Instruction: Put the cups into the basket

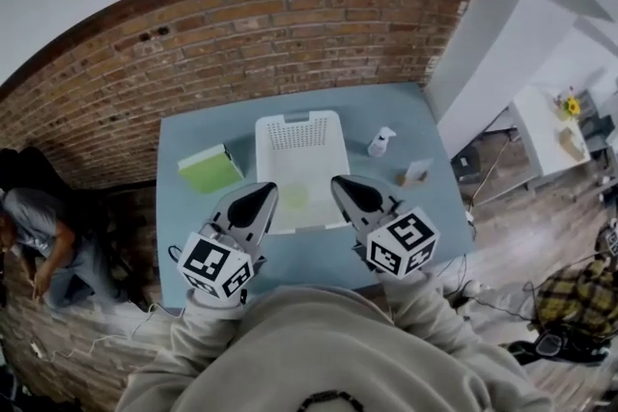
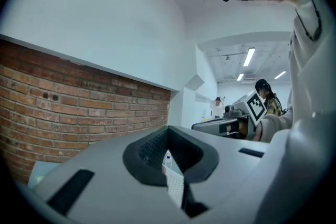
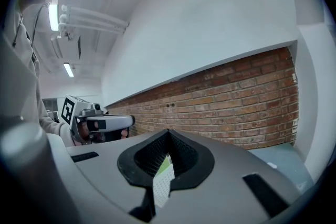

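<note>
Cup (image 1: pixel 294 196), seemingly, lies in basket (image 1: pixel 301 132); left gripper (image 1: pixel 261 196) and right gripper (image 1: pixel 348 188) jaws clenched, empty.

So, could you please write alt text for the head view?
Seen from above, a person holds the left gripper and right gripper, fingers closed and empty, near a white basket on a blue table by a brick wall. A pale green object lies in the basket; a green box and a small white bottle flank it.
</note>
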